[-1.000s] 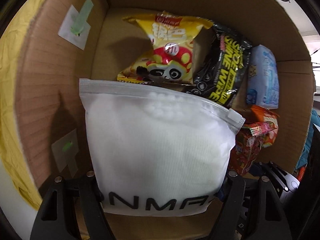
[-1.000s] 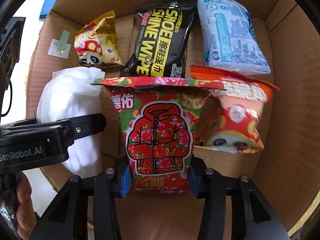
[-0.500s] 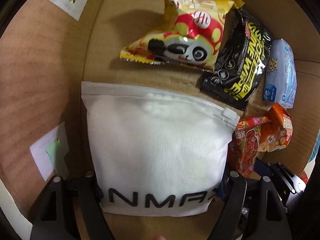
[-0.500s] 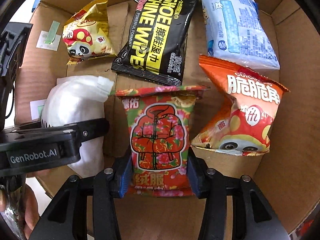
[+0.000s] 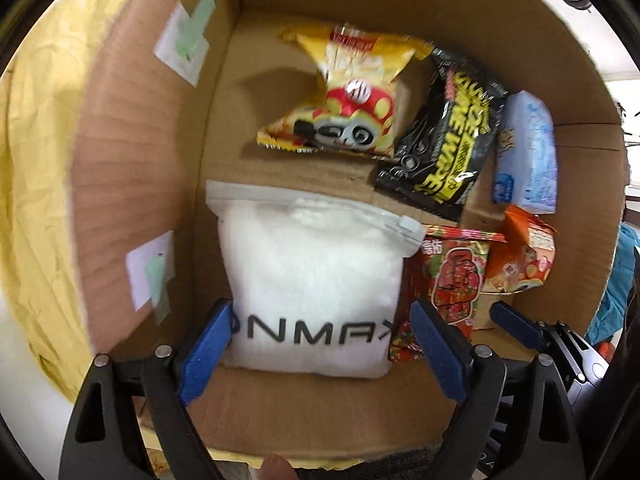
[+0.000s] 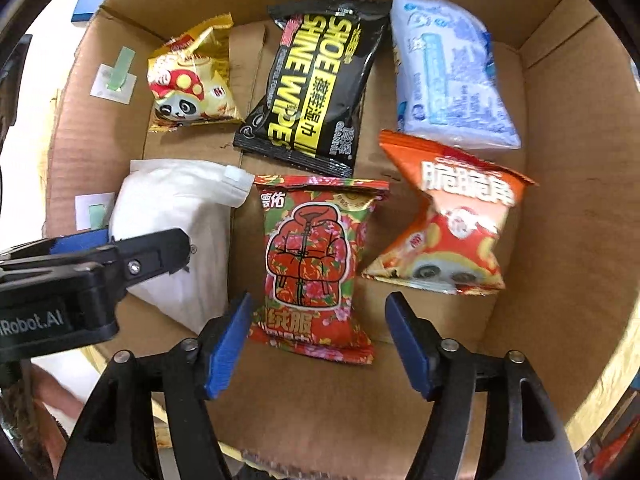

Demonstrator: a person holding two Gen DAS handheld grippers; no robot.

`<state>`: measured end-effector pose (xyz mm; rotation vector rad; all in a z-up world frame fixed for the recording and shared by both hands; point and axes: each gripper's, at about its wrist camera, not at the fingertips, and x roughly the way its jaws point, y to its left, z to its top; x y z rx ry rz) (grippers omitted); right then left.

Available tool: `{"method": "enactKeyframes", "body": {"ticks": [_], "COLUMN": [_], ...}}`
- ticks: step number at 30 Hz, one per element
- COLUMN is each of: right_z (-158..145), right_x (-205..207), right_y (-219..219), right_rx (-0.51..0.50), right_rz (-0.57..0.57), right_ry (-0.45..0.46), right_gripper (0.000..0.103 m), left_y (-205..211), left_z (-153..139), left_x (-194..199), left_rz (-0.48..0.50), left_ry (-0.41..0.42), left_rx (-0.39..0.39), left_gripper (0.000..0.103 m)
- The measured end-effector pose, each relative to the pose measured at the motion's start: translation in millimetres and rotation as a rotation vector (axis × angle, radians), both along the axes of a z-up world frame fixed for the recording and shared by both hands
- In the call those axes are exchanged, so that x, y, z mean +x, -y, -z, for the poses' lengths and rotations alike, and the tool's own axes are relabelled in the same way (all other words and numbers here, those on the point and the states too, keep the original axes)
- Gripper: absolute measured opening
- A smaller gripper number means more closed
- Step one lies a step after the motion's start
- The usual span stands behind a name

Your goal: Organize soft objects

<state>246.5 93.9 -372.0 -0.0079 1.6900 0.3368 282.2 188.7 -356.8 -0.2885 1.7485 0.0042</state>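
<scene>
Got both sets of fingers spread wide, left gripper (image 5: 320, 350) around the white pouch (image 5: 316, 280), right gripper (image 6: 318, 340) around the red packet (image 6: 314, 256), so both lie flat in the box (image 6: 560, 200), near row.

The black packet (image 6: 310, 92) reads "SHOE SHINE WIPES", the white pouch (image 5: 316, 284) "NMA", the left tool (image 6: 84, 280) "Robot.AI".

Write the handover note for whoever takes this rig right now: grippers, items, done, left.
Left gripper: jaws open around the white zip pouch, released.
Right gripper: jaws open around the red floral packet, released.
Both lie in the cardboard box, beside the yellow panda snack bag, black shoe wipes pack, pale blue tissue pack and orange snack bag.
Done: six items boxed.
Left: withdraw; anything outside is unseen.
</scene>
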Motion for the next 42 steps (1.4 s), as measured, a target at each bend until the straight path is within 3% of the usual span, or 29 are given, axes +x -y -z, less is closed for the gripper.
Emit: {"method": "enactKeyframes", "body": {"ticks": [3,10,18,21,26,31,36,42], "right_z": [-16,-59,-91,-101,-116,-165,-232,-297], "right_x": [-4,-8,-10,-17,-32,-60,-96,-135], "right_y": [8,29,54,64,69,82,94,111], "right_rx": [-0.010,-0.064,-0.100,-0.108,-0.099,-0.058,-0.040,-0.012], "right_rz": [0.007,0.047,0.083,0.088,0.090,0.115,0.123,0.142], "right_ry": [0.025,0.131,0.222,0.236,0.262,0.337,0.462,0.547], "right_gripper": [0.079,0.102,0.103,0.103,0.103,0.103,0.103,0.103], "left_y": [7,9,37,21,15,18,27,36], "left_z": [-16,-49,-91,-113,-123,-159,-217,-278], "left_x": [-2,-12,-31,-51,-62,-79,-108,-147], "left_rz": [0.011,0.021,0.032,0.036,0.020,0.008,0.002,0.015], "left_ry": [0.045,0.141,0.262,0.291,0.332,0.408,0.510,0.619], "left_rx": [0.039,0.110,0.173,0.195,0.189,0.201,0.218,0.238], "left_gripper": [0.101,0.101,0.101,0.101,0.101,0.101,0.101,0.101]}}
